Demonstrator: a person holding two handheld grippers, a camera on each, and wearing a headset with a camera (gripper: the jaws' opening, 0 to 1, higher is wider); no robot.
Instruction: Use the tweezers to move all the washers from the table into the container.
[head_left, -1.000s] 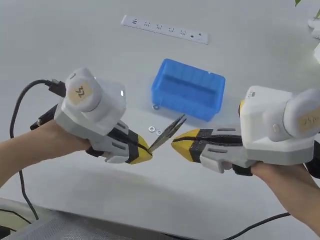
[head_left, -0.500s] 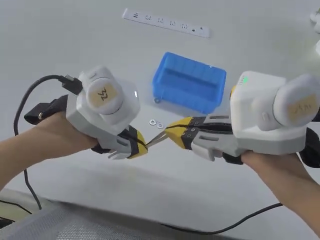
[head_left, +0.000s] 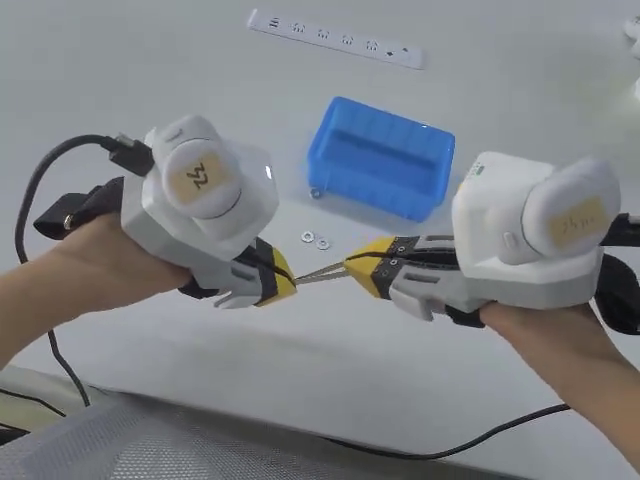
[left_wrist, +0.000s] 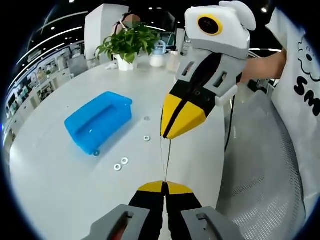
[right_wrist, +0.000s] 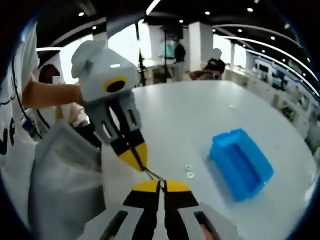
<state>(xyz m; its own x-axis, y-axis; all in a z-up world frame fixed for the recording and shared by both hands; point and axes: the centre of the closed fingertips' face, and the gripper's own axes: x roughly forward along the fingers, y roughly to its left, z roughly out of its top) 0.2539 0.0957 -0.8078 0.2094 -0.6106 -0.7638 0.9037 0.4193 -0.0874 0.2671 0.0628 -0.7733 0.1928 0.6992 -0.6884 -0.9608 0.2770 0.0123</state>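
Note:
Thin metal tweezers (head_left: 320, 272) span the gap between my two grippers, above the table. My left gripper (head_left: 283, 284) is shut on one end and my right gripper (head_left: 352, 266) is shut on the other. The left gripper view has its own jaws (left_wrist: 165, 184) closed on the tweezers (left_wrist: 165, 157), with the right gripper (left_wrist: 167, 136) facing them. Two washers (head_left: 315, 240) lie side by side on the white table just beyond the tweezers. A third washer (head_left: 315, 193) rests by the near left corner of the blue container (head_left: 385, 170). The container (right_wrist: 240, 162) looks empty.
A white power strip (head_left: 335, 38) lies at the far side of the table. A black cable (head_left: 40, 200) trails from the left gripper over the table's near edge. Potted plants (left_wrist: 127, 45) stand at the far end in the left gripper view, and more washers (left_wrist: 147, 138) lie by the container.
The right gripper has moved left and closed on the free end of the tweezers. The tweezers, tilted upward before, now lie nearly level between the two grippers.

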